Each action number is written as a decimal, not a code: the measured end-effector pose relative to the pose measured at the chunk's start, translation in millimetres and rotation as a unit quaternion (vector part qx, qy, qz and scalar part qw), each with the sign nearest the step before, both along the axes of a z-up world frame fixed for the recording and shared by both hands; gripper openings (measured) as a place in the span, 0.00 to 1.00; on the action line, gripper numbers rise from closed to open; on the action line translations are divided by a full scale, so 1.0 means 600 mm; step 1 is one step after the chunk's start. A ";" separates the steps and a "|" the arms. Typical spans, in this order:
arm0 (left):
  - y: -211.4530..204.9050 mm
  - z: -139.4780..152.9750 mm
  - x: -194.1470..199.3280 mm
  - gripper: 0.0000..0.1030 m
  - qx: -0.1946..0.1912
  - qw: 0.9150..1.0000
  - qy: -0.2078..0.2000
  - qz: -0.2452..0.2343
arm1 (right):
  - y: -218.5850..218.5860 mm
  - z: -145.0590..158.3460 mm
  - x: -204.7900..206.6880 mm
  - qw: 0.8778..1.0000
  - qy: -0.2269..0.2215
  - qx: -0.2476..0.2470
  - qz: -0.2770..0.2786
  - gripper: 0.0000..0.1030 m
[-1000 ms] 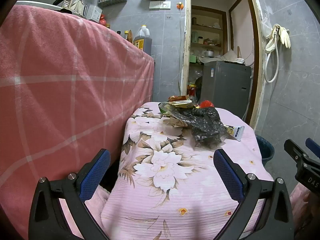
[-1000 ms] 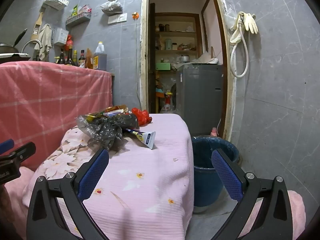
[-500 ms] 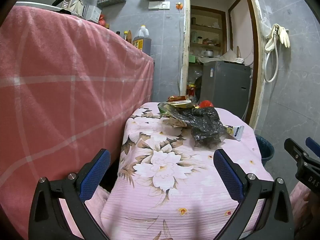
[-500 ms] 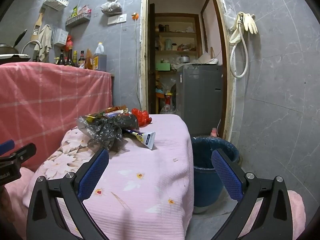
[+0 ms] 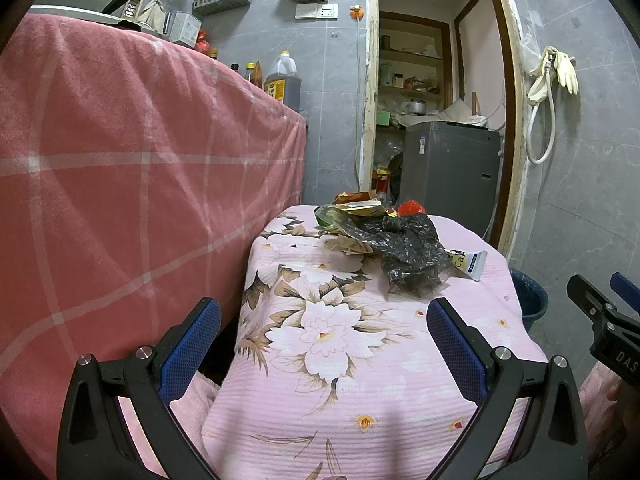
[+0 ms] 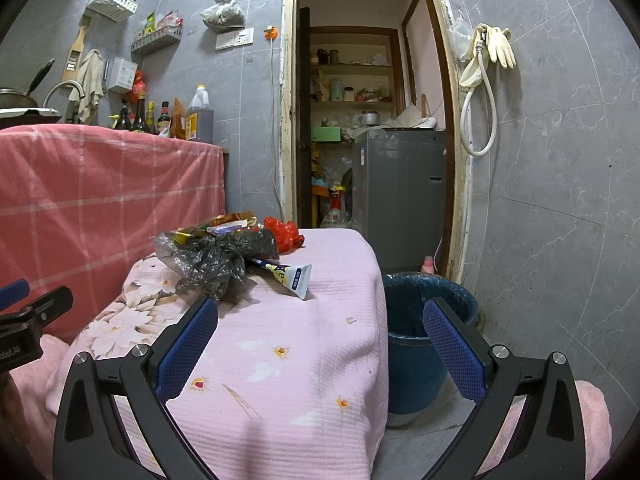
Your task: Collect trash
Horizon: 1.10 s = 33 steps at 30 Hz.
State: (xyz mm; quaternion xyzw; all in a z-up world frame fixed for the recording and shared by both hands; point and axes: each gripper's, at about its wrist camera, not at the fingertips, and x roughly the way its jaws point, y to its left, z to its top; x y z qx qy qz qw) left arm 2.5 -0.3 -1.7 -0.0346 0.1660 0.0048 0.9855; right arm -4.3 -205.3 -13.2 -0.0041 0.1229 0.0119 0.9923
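Nothing collected yet: black bag point(image 6: 218, 264), tube point(image 6: 290, 276) and wrappers point(image 5: 358, 204) all lie on bench point(image 6: 304, 360); bucket point(image 6: 428, 332) waits beside. Both grippers' fingers apart, empty.

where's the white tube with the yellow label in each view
Left wrist view: the tube lies right of centre on the pink floral cloth, poking out from the right edge of the black plastic bag.
Right wrist view: the tube lies left of centre, right of the same bag.
Shared landmark: the blue bucket on the floor.
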 end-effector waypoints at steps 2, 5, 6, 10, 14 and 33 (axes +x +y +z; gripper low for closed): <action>0.001 -0.001 0.002 0.98 -0.001 1.000 0.000 0.000 | 0.000 0.000 0.000 1.000 0.001 0.000 0.000 1.00; 0.003 -0.001 0.005 0.98 -0.001 1.000 0.000 0.000 | 0.000 0.000 0.000 1.000 0.001 0.000 0.000 1.00; -0.001 0.000 -0.001 0.98 0.001 1.000 0.000 0.000 | 0.000 0.000 0.000 1.000 0.001 0.000 0.000 1.00; 0.000 -0.001 0.003 0.98 0.001 1.000 0.000 0.000 | 0.000 0.000 -0.002 1.000 0.000 0.001 0.000 1.00; -0.001 0.000 0.000 0.98 0.001 1.000 -0.001 0.000 | 0.000 0.000 -0.001 1.000 0.000 0.001 0.000 1.00; -0.001 0.000 -0.001 0.98 0.002 1.000 -0.001 0.000 | 0.001 0.000 0.000 1.000 0.000 0.001 0.000 1.00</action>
